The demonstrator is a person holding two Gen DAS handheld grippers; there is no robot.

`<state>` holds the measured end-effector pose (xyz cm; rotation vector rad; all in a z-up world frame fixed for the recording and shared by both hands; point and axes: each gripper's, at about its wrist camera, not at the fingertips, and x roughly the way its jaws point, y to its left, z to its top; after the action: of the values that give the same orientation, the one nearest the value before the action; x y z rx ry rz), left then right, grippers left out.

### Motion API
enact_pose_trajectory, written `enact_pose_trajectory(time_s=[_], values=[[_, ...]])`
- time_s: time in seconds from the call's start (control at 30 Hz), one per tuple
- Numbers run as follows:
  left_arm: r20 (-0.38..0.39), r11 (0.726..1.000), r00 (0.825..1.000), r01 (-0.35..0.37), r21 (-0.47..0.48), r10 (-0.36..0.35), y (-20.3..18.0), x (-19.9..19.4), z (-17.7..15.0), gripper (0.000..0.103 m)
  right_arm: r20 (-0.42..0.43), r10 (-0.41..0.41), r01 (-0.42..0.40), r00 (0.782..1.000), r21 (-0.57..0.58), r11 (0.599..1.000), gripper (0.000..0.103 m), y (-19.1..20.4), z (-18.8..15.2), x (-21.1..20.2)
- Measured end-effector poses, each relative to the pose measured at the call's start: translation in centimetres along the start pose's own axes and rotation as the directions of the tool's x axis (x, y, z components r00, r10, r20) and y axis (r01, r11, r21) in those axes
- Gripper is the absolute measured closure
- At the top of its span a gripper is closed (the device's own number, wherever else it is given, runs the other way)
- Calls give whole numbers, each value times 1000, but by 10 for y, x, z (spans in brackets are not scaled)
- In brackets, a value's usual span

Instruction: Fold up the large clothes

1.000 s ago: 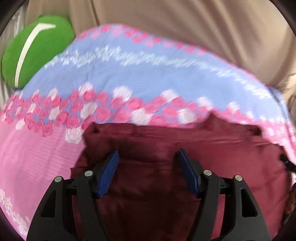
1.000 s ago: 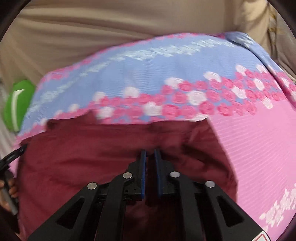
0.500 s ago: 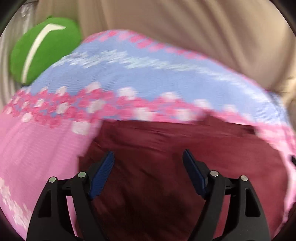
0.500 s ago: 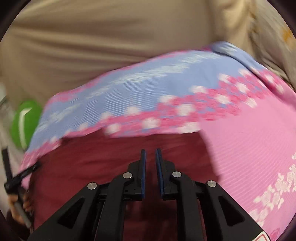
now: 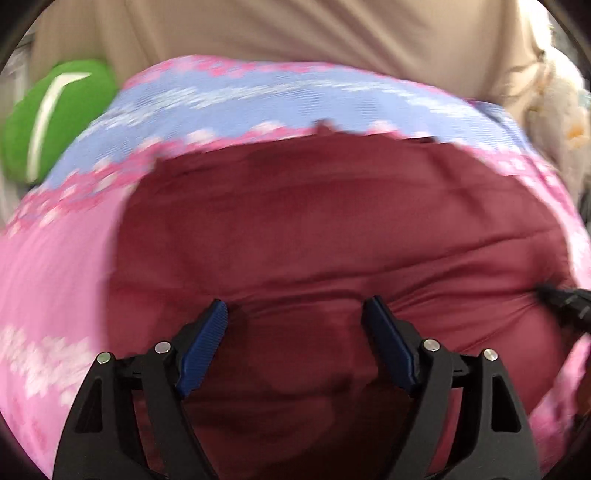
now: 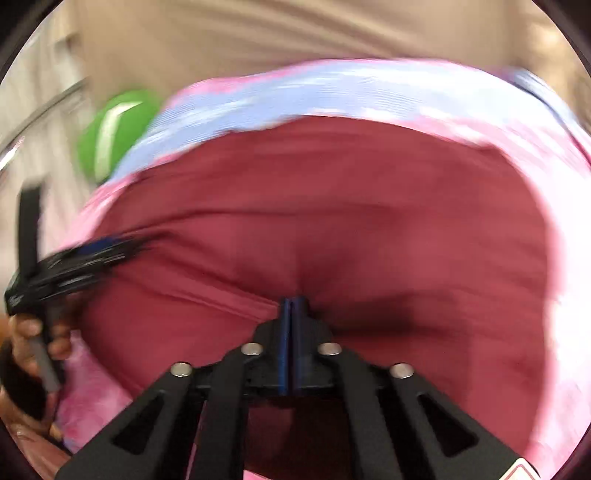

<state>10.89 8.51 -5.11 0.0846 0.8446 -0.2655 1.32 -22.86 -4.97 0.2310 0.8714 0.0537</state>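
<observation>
A dark red garment (image 5: 332, 229) lies spread on a pink and blue flowered bedsheet (image 5: 55, 266). It also fills the right wrist view (image 6: 351, 221). My left gripper (image 5: 295, 314) is open and hovers over the garment's near part, holding nothing. My right gripper (image 6: 291, 306) is shut on a pinched fold of the garment, which puckers at its tips. The right gripper's tip (image 5: 561, 299) shows at the right edge of the left wrist view. The left gripper (image 6: 74, 258) shows blurred at the left of the right wrist view.
A green cushion (image 5: 51, 118) with a white stripe lies at the bed's far left corner, also in the right wrist view (image 6: 110, 129). A beige curtain (image 5: 295, 33) hangs behind the bed. A pale plush item (image 5: 557, 110) sits at the far right.
Both grippers have pulled back towards me, so more of the garment shows. The right gripper's narrow gap has closed onto a fold of the garment. The left gripper stayed open.
</observation>
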Motion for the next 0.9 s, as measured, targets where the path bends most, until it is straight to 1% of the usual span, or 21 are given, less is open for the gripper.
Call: enact_pose_trajectory(time_s=[0.03, 0.07, 0.1, 0.13, 0.17, 0.2, 0.23, 0.27, 0.3, 0.33, 0.37, 0.43, 0.47, 0.53, 0.57, 0.63, 0.7, 0.73, 0.77, 0.8, 0.9], values=[[1, 999, 1000, -29, -16, 29, 11, -2, -5, 26, 2, -34, 33, 999, 73, 997, 103, -28, -9, -9], [0, 998, 999, -49, -35, 49, 26, -3, -9, 26, 6, -28, 27, 1000, 120, 992, 103, -44, -15, -14], [-6, 996, 998, -67, -52, 67, 35, -3, -11, 25, 8, -43, 41, 999, 185, 982, 103, -64, -22, -21], [-13, 994, 996, -85, -75, 84, 44, -5, -12, 25, 14, -93, 88, 996, 215, 973, 103, -75, -25, -26], [-30, 986, 992, -124, -112, 121, 54, -6, -11, 24, 15, -131, 125, 991, 224, 967, 103, -80, -25, -29], [-40, 980, 990, -138, -146, 134, 62, -7, -9, 24, 13, -183, 175, 983, 231, 957, 103, -82, -24, -33], [-45, 974, 990, -137, -179, 131, 69, -10, -5, 26, 14, -208, 199, 978, 231, 952, 103, -82, -21, -36], [-34, 971, 994, -109, -213, 104, 76, -15, 3, 28, 24, -233, 222, 972, 224, 949, 101, -77, -13, -39], [-17, 971, 997, -81, -224, 80, 78, -18, 10, 28, 54, -251, 236, 966, 205, 950, 92, -69, 0, -42], [10, 972, 998, -53, -230, 57, 78, -21, 22, 28, 93, -252, 233, 963, 181, 955, 89, -60, 14, -44], [44, 974, 998, -34, -223, 45, 74, -24, 38, 28, 128, -237, 216, 963, 161, 963, 90, -51, 30, -44], [86, 979, 996, -3, -204, 21, 64, -23, 63, 28, 196, -185, 162, 963, 128, 979, 89, -33, 67, -37], [96, 981, 995, 23, -195, -4, 57, -16, 79, 28, 210, -166, 145, 963, 113, 983, 90, -21, 82, -29], [89, 982, 996, 44, -181, -28, 45, 1, 99, 28, 218, -146, 129, 965, 91, 988, 89, -17, 107, -14], [80, 986, 996, 41, -160, -28, 38, 17, 111, 28, 209, -149, 133, 966, 87, 987, 90, -16, 122, 3], [44, 990, 999, 9, -138, -3, 28, 44, 120, 28, 146, -135, 123, 980, 92, 988, 90, -23, 141, 42], [-9, 993, 1000, -23, -115, 22, 22, 73, 119, 28, 79, -180, 173, 981, 90, 981, 90, -32, 141, 74], [-33, 994, 999, -36, -105, 32, 20, 86, 115, 27, 36, -230, 227, 972, 84, 970, 93, -37, 136, 93], [-38, 994, 999, -33, -107, 29, 21, 95, 112, 22, 13, -243, 240, 970, 93, 966, 98, -43, 132, 100], [-31, 993, 999, -29, -118, 26, 24, 100, 110, 20, 9, -195, 192, 981, 132, 973, 100, -53, 130, 102], [-24, 992, 999, -51, -116, 49, 22, 103, 108, 18, -3, -181, 179, 983, 155, 972, 101, -59, 132, 99]])
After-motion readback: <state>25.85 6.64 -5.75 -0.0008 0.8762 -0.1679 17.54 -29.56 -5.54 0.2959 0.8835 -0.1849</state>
